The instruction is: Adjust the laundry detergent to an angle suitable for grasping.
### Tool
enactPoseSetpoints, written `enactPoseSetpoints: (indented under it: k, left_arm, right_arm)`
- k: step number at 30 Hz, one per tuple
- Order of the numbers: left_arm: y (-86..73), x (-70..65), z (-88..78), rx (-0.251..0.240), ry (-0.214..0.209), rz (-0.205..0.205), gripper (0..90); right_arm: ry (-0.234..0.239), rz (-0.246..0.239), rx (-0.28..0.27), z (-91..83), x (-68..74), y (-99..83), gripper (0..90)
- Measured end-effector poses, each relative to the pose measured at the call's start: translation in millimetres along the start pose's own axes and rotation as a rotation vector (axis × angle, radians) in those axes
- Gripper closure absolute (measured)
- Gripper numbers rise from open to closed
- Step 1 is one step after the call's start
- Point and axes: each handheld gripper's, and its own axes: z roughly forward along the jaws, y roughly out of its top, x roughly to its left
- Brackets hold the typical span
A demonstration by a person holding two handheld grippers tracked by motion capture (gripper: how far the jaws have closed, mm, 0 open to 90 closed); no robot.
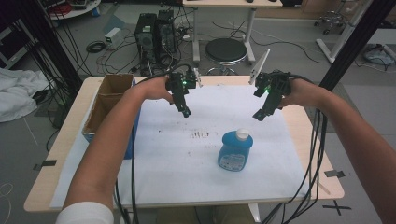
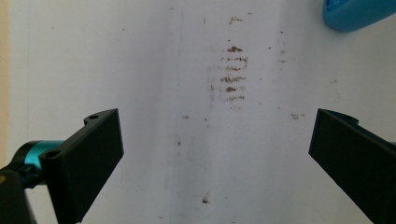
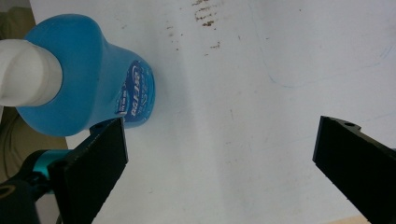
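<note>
Hovering above the far half of the desk, both tools are empty — the left tool and the right tool each have jaws spread wide, clamped on nothing. The blue bottle stands upright on the white sheet, nearer the person and apart from both, so the work looks barely begun: reaching and gripping are all left. The right gripper view brings the bottle's white cap and label close; the left gripper view catches just a blue corner and brown smudges — possibly dried stains. The high view adds a cardboard box at the left edge.
</note>
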Motion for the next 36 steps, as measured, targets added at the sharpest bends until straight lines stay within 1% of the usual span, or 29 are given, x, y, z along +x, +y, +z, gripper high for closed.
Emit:
enactPoseSetpoints:
  k: [10,12,16,19,29,31,36]
  left_arm:
    - [-0.4,-2.9,-5.3,-0.010,0.014,0.003,2.9]
    - [-0.9,-3.4,-6.1,-0.013,0.020,0.003,2.9]
    - [-1.9,-4.1,-7.1,-0.006,0.024,0.003,2.9]
    - [-1.7,-5.6,-8.7,-0.011,0.028,0.004,2.9]
    - [-1.9,-9.1,-11.2,-0.013,0.034,0.004,3.0]
    - [-2.3,-9.4,-11.8,-0.015,0.036,-0.002,3.0]
    - [-1.9,-10.1,-12.8,-0.017,0.036,0.003,2.9]
  right_arm:
    - [0.001,-0.006,-0.001,-1.7,2.9,0.4,2.1]
    - [0.001,0.002,0.000,-2.3,2.7,-0.3,2.1]
    - [-0.004,0.001,-0.003,-2.6,2.8,-1.3,2.1]
    - [-0.007,0.002,-0.005,-3.9,2.8,-2.2,2.1]
    - [-0.008,0.002,-0.012,-8.2,5.8,-4.0,2.1]
    - [-0.009,0.000,-0.009,-8.4,7.9,-3.6,2.1]
    - [-0.013,-0.001,-0.010,-9.9,9.0,-5.2,2.1]
